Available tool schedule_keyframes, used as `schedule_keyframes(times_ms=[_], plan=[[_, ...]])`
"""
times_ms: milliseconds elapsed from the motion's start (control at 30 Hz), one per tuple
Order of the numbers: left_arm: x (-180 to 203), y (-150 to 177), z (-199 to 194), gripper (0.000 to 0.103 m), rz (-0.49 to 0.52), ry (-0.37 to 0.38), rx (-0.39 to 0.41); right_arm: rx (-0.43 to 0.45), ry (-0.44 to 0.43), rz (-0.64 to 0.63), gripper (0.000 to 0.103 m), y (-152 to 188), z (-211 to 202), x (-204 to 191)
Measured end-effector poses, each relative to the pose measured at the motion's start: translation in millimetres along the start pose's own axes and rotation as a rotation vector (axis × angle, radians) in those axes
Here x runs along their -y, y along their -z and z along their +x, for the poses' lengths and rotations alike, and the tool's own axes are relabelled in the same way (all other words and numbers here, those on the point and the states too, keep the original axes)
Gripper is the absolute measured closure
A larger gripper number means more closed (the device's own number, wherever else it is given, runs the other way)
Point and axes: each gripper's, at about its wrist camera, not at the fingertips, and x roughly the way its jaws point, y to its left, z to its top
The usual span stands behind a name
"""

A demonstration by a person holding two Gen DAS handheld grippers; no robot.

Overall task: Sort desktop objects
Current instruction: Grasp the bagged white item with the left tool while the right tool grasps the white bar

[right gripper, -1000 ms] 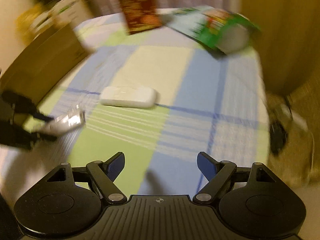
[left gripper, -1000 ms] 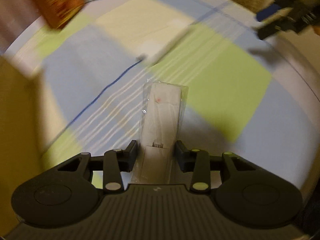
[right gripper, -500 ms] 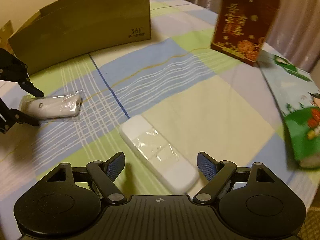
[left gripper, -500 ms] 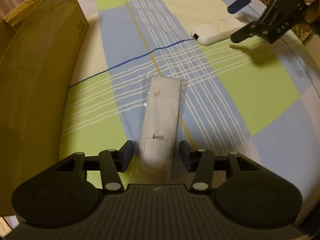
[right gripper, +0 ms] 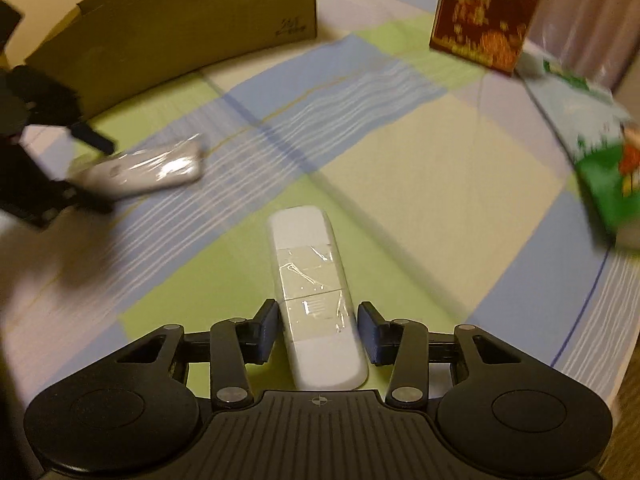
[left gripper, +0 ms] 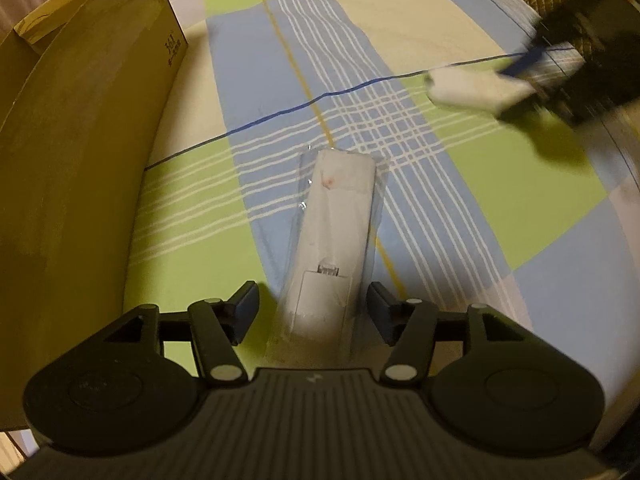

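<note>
A white remote in a clear plastic bag [left gripper: 332, 240] lies on the checked tablecloth between the fingers of my left gripper [left gripper: 312, 308]. The jaws are open, with a gap on each side of it. It also shows in the right wrist view [right gripper: 148, 172]. A second white remote wrapped in clear film [right gripper: 316, 292] lies between the fingers of my right gripper [right gripper: 318, 334]. Those jaws stand close on both sides without pressing it. This remote and the blurred right gripper also show in the left wrist view [left gripper: 476, 88].
A tall cardboard box [left gripper: 80, 160] stands along the left, also seen in the right wrist view [right gripper: 180, 28]. A dark red box [right gripper: 488, 12] and a green-and-white packet [right gripper: 596, 148] sit at the far side. The table edge [right gripper: 600, 320] curves at right.
My right gripper moved down over the film-wrapped remote, which now lies between narrower jaws. My left gripper's jaws widened around the bagged remote, which lies on the cloth.
</note>
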Motion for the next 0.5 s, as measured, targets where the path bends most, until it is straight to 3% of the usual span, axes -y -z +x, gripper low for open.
schedule_keyframes(times_ms=[200,500], plan=[[-3.5,0.7,1.5,0.046,-0.004,0.015,0.004,0.011,0.044,0.025,0.060,24.7,-12.7,-38.4],[-4.1,5.3,-0.2,0.045,-0.007,0.018,0.012,0.019,0.059,0.018,0.060,9.9,1.5,-43.0]])
